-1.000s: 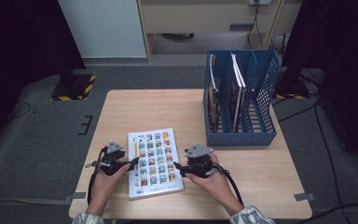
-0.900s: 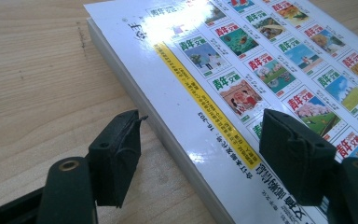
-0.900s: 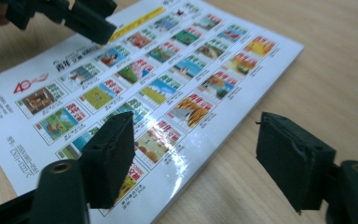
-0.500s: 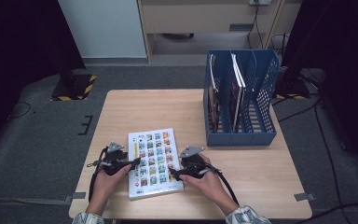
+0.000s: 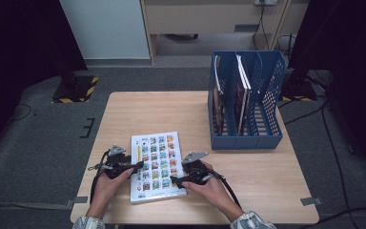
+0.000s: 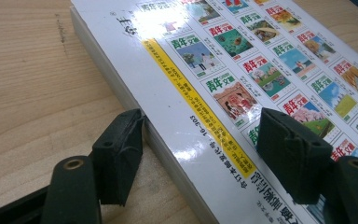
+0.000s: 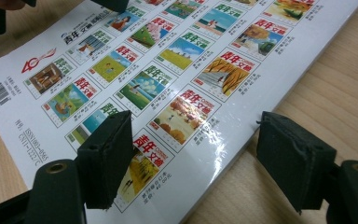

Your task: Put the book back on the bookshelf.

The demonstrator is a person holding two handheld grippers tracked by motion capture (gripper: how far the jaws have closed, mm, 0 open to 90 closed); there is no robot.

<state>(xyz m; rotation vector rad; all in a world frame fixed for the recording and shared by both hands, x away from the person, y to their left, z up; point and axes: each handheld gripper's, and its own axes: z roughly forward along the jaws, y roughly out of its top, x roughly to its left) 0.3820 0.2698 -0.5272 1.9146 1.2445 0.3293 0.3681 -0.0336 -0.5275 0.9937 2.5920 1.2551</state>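
A thick magazine [image 5: 156, 164] lies flat on the wooden table [image 5: 162, 112], its cover a grid of small coloured pictures. My left gripper [image 5: 134, 166] is at the magazine's left edge. In the left gripper view it [image 6: 200, 154] is open: one jaw is on the table against the spine, the other over the cover [image 6: 205, 70]. My right gripper [image 5: 177, 180] is at the near right edge. In the right gripper view it [image 7: 191, 158] stands open astride that edge, with one jaw above the cover [image 7: 168, 70] and the other above bare wood.
A blue mesh file holder [image 5: 245, 105] with several upright books stands at the table's far right. Bare wood lies between it and the magazine. The near table edge runs close behind both hands.
My right gripper has come down and a little nearer along the magazine's right edge. The left gripper and the magazine have stayed put.
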